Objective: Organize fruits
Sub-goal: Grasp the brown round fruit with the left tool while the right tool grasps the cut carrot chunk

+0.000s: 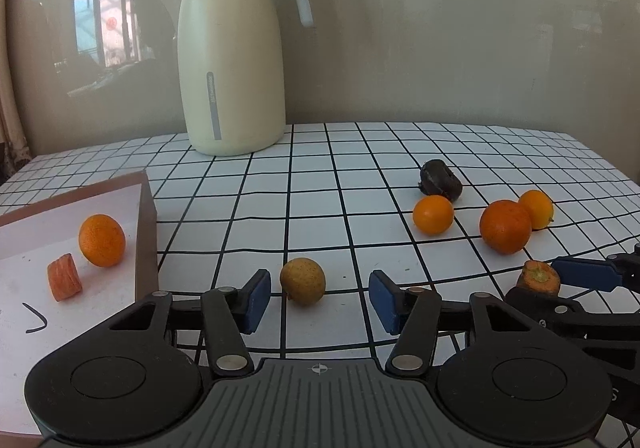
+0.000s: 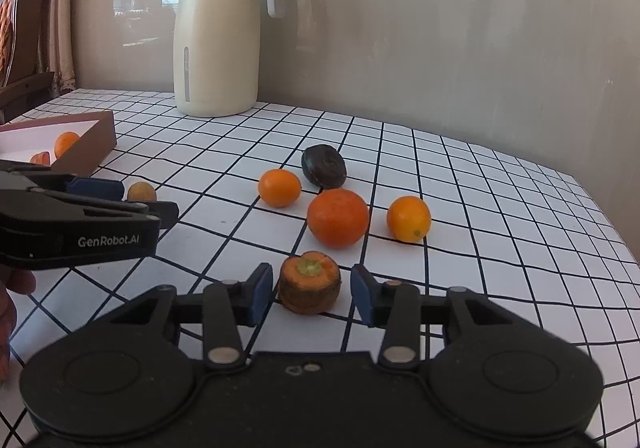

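Two grippers, one item between each pair of jaws, none clamped.

Right gripper [image 2: 312,290] jaws apart around carrot stub [image 2: 310,284]; left gripper [image 1: 318,300], marked "GenRobot.AI", jaws apart around yellowish fruit [image 1: 302,280]. Beyond: three oranges, one dark fruit [image 2: 324,165]. Box [image 1: 145,232]: one orange, one carrot piece.

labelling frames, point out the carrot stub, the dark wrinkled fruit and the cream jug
orange carrot stub [image 2: 310,284]: right wrist view, cut top face
dark wrinkled round fruit [image 2: 324,165]: right wrist view, upper surface
cream thermos jug [image 1: 232,59]: left wrist view, body
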A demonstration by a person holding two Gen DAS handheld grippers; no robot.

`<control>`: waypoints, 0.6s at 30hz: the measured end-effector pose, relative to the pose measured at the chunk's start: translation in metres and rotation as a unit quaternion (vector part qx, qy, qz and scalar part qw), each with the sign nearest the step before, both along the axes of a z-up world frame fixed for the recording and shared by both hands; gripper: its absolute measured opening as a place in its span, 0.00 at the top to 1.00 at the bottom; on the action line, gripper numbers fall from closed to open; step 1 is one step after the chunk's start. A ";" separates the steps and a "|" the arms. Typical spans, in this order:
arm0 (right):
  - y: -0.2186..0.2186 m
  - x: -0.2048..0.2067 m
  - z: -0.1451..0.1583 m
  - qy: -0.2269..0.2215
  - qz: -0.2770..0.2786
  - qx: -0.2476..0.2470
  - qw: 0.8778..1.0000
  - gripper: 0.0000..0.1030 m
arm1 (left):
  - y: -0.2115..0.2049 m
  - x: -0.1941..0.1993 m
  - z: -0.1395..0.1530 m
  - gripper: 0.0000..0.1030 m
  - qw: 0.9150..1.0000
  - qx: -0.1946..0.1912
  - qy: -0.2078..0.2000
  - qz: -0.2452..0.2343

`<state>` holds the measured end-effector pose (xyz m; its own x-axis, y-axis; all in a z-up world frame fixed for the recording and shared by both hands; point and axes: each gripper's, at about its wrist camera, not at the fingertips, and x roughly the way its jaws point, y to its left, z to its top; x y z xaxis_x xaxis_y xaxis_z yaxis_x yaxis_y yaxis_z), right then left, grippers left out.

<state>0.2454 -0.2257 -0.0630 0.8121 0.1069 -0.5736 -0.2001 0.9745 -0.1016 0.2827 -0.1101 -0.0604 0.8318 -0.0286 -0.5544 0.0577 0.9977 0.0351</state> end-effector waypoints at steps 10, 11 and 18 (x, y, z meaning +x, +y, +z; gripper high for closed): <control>-0.013 0.014 -0.002 0.011 -0.028 0.009 1.000 0.74 | -0.002 0.014 -0.003 0.46 1.000 -0.007 0.021 0.000; -0.015 0.015 -0.002 0.012 -0.030 0.011 0.999 0.74 | -0.002 0.014 -0.003 0.46 1.000 -0.007 0.021 -0.001; -0.019 0.022 -0.003 0.021 -0.042 0.025 0.999 0.75 | -0.005 0.013 -0.002 0.63 1.000 -0.003 0.018 -0.016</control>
